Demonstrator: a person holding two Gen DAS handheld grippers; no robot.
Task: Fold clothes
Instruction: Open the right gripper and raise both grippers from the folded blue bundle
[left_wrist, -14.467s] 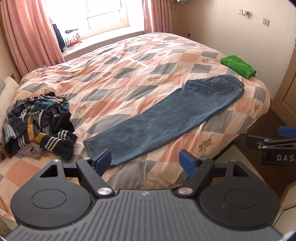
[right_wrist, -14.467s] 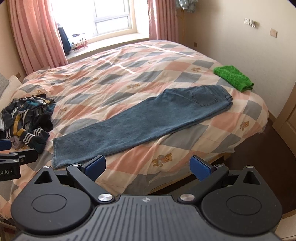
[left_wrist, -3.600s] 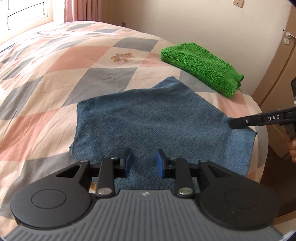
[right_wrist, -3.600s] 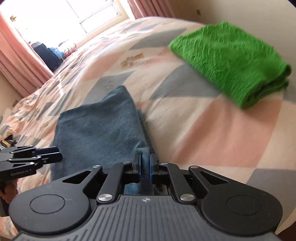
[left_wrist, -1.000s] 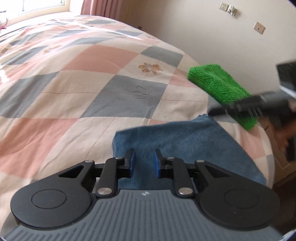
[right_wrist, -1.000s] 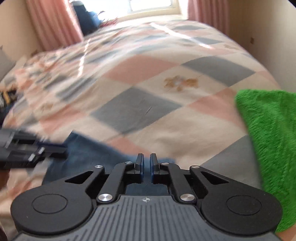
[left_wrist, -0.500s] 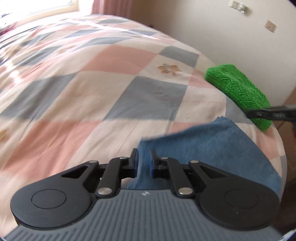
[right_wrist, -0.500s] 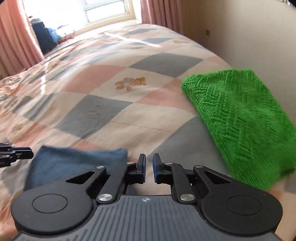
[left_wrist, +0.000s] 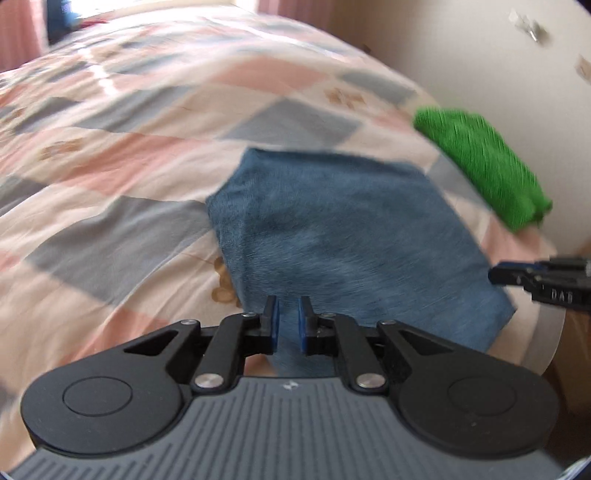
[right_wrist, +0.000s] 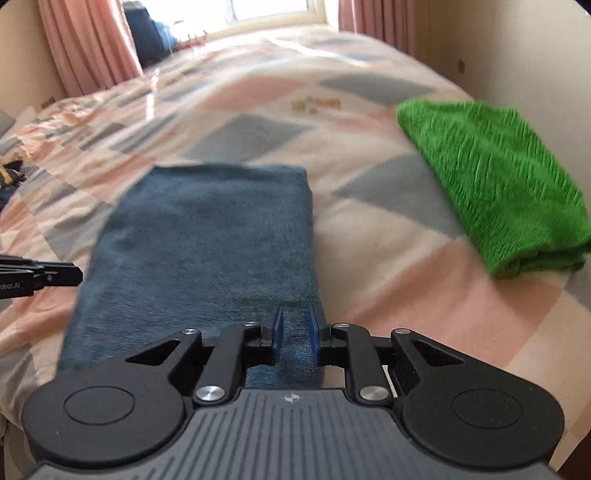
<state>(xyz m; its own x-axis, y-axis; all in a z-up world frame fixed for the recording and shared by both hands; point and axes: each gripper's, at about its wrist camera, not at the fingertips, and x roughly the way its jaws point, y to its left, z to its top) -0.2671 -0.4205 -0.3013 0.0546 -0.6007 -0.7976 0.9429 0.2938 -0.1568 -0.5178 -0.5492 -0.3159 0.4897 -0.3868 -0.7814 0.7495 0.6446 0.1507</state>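
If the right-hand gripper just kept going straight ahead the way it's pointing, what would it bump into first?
Most likely the folded jeans: the right gripper points along their right edge, low over the denim. Beyond them lies only the checked quilt. Depth is hard to judge through the fisheye lens.

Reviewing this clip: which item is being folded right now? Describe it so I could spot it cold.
Start at the bed with the pink, grey and cream checked quilt. Near its front edge, just in front of both grippers, lies a flat blue denim rectangle, the folded jeans. The folded green knit beside it, nearer the wall, is thicker, fuzzier and bright green.
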